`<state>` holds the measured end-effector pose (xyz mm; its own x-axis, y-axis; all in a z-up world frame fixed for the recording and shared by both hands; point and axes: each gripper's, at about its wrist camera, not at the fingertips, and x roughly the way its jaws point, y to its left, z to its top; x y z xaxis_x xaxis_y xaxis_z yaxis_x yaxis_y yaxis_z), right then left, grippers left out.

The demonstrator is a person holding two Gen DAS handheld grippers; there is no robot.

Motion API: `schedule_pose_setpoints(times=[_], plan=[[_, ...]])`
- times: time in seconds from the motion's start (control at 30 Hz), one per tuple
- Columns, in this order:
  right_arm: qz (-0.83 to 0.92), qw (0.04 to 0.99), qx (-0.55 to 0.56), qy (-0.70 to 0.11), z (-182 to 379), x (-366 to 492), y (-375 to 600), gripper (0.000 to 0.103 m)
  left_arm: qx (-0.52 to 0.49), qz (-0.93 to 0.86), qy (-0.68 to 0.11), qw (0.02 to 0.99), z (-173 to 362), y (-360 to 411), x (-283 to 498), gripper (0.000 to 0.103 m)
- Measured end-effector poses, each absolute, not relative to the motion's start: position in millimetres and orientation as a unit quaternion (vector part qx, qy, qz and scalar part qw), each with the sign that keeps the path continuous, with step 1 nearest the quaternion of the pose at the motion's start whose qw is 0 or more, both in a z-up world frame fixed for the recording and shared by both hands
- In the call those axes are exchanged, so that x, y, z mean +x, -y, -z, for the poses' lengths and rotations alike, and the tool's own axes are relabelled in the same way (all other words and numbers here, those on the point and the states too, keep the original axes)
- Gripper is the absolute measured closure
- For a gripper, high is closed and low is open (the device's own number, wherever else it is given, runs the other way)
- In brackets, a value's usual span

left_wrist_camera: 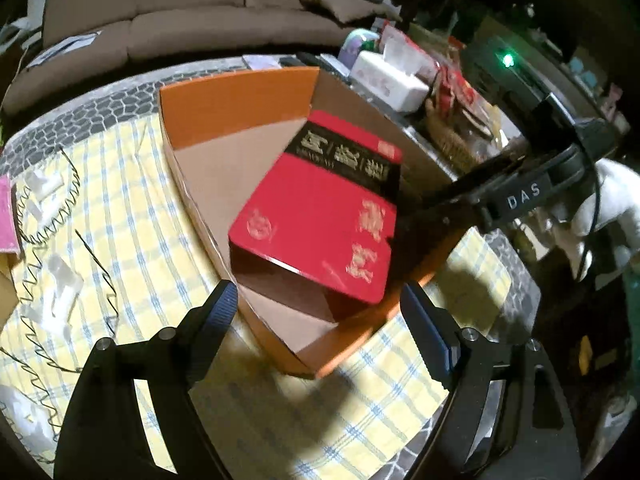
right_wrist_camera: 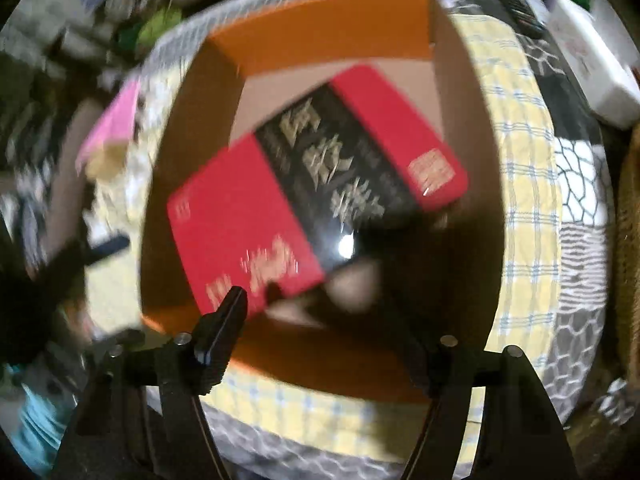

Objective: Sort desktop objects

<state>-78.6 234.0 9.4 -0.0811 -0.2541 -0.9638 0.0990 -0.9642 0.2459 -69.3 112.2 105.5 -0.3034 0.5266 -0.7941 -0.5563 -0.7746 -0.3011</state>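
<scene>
1 red box (left_wrist_camera: pixel 316 216) tilted inside an orange carton (left_wrist_camera: pixel 240 108), on a yellow checked cloth (left_wrist_camera: pixel 132 208), left gripper (left_wrist_camera: pixel 316 300) jaws apart and empty, right gripper (right_wrist_camera: pixel 332 320) jaws apart, holding nothing.

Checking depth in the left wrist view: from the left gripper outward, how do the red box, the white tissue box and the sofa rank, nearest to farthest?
From the left gripper:
1. Red box, just ahead, lying tilted inside the orange carton.
2. White tissue box, beyond the carton, up and to the right.
3. Sofa, across the back of the room.
</scene>
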Motion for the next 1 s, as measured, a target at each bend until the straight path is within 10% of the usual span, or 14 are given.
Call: schedule_pose_setpoints(times=[0.27,1.0], plan=[[0.694,0.127,0.709,-0.006,17,-77,-201,0.037,-0.492,-0.804,-0.010,0.335,-100,-117,-73,0.020],[0.747,0.101,0.645,0.129,18,-138,-191,0.041,-0.471,-0.818,0.002,0.331,-123,-104,-79,0.022]])
